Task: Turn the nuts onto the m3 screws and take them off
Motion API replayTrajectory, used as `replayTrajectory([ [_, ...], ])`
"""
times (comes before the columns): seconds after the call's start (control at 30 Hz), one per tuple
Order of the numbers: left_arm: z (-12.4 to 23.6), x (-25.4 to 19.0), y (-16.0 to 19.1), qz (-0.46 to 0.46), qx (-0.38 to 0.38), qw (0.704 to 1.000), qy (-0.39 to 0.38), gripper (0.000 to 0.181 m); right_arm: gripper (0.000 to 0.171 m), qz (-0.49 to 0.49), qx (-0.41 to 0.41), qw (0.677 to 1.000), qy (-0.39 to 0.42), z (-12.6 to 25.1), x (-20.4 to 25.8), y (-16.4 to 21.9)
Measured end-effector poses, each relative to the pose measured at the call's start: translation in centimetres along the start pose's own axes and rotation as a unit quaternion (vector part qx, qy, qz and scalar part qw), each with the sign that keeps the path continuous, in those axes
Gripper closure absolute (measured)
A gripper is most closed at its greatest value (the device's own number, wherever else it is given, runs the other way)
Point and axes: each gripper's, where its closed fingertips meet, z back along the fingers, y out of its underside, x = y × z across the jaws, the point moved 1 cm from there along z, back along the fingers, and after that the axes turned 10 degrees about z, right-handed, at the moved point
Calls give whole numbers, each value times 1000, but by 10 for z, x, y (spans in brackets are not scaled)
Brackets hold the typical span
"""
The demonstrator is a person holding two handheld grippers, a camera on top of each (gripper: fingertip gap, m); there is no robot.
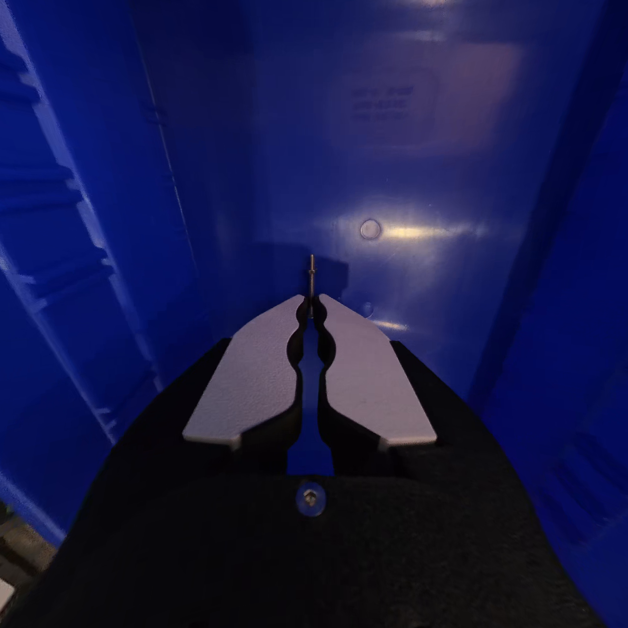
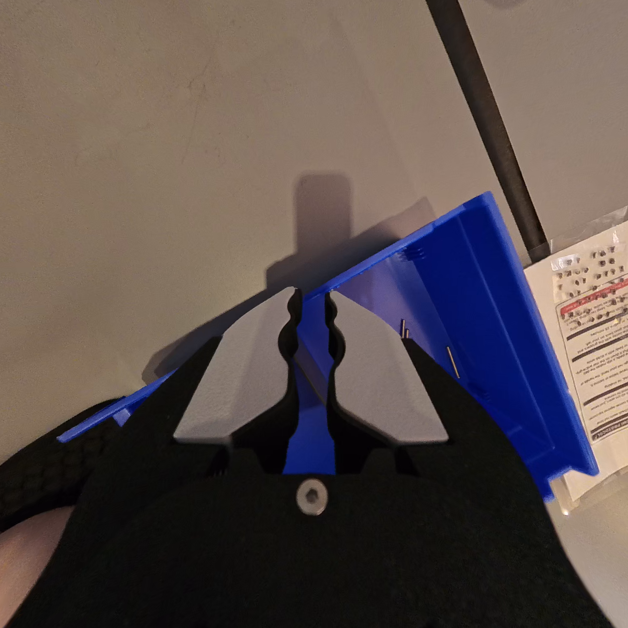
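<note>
In the left wrist view my left gripper [image 1: 311, 299] is inside a blue bin [image 1: 441, 170], its fingers closed on the lower end of a thin m3 screw [image 1: 311, 283]. The screw points straight ahead from the fingertips, with a small nut [image 1: 311, 271] threaded partway along it, close above the bin floor. In the right wrist view my right gripper [image 2: 311, 295] hovers over the near rim of the same blue bin [image 2: 492, 306]. Its fingers are a narrow gap apart with nothing clearly between them. Loose screws [image 2: 453, 362] lie on the bin floor, another pair [image 2: 404, 329] beside the right finger.
The bin sits on a grey table [image 2: 170, 136]. A clear bag of small nuts [image 2: 591, 278] lies on a printed sheet [image 2: 598, 356] right of the bin. A dark bar [image 2: 489, 129] runs diagonally behind. A gloved hand [image 2: 40, 475] shows at lower left. Ribbed bin walls [image 1: 51, 238] close in on the left gripper. The gap from one gripper's tips to the other's is roughly 55 cm. The dark bar [image 2: 489, 129] is about 20 cm from my right fingertips and 55 cm from my left.
</note>
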Motion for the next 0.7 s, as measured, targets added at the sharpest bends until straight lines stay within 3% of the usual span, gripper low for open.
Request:
replayTrajectory([
  [0.1, 21, -9, -17, -12, -84, 995, 54, 179, 159, -20, -23, 999, 13, 10, -5, -4],
  [0.2, 78, -32, -35, -51, -220, 968, 110, 179, 159, -25, -63, 996, 53, 29, -12, -15],
  [0.3, 147, -80, -35, -109, -335, 923, 154, 179, 157, -13, -145, 986, 81, 54, -9, -46],
  [0.37, 188, -138, -18, -159, -386, 879, 229, 179, 155, 17, -237, 968, 76, 74, 8, -81],
  [0.5, 243, -252, 34, -268, -417, 783, 376, 179, 152, 83, -450, 888, -51, 121, 80, -152],
  [0.63, 281, -329, 77, -333, -403, 694, 495, 179, 151, 94, -556, 819, -106, 157, 111, -172],
  [0.7, 290, -356, 92, -361, -385, 669, 523, 179, 152, 85, -585, 799, -105, 171, 110, -171],
])
